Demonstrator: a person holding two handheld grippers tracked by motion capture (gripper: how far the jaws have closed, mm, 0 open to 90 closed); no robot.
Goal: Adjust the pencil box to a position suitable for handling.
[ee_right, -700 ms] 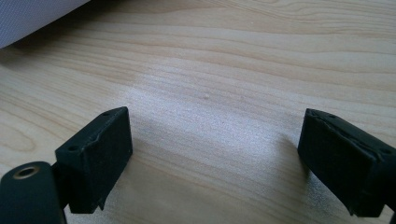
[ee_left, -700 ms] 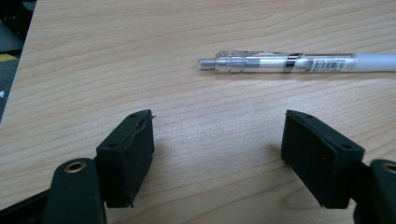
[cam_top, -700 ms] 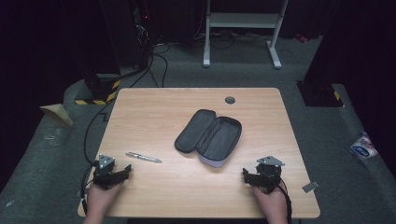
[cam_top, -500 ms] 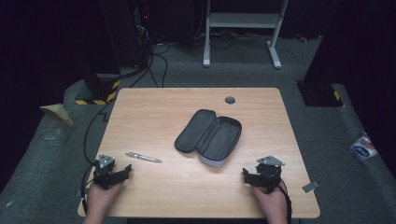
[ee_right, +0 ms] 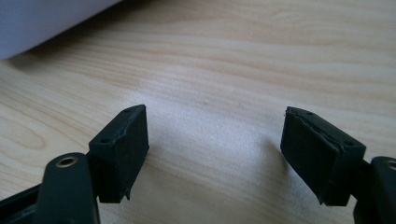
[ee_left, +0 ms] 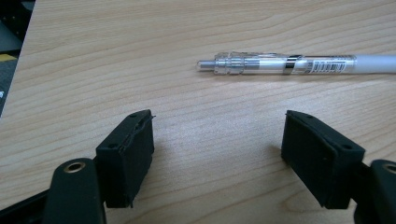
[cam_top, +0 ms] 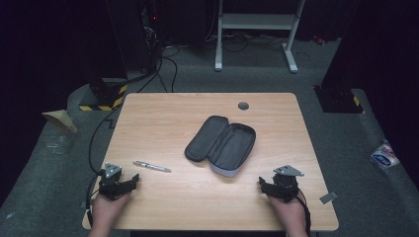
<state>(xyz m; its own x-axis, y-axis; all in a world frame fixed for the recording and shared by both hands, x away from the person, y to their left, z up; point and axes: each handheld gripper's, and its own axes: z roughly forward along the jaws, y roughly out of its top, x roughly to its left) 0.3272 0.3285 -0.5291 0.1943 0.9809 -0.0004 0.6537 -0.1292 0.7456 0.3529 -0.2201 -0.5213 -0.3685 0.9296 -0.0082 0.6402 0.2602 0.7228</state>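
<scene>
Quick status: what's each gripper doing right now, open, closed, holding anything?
Left gripper: open, fingers empty, the pen lying just ahead on the table.
Right gripper: open, holding nothing, near the open pencil case.

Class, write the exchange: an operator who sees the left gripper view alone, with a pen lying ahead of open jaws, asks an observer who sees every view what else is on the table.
Operator: What lies past the pen?
Observer: An open dark pencil case, unzipped and lying flat near the middle of the table.
Operator: Where is the other gripper?
Observer: The right gripper rests near the table's front edge, at the right, jaws open with nothing between them.
Operator: Is the case close to it?
Observer: Its pale edge shows at the top left of the right gripper view, apart from the jaws.
</scene>
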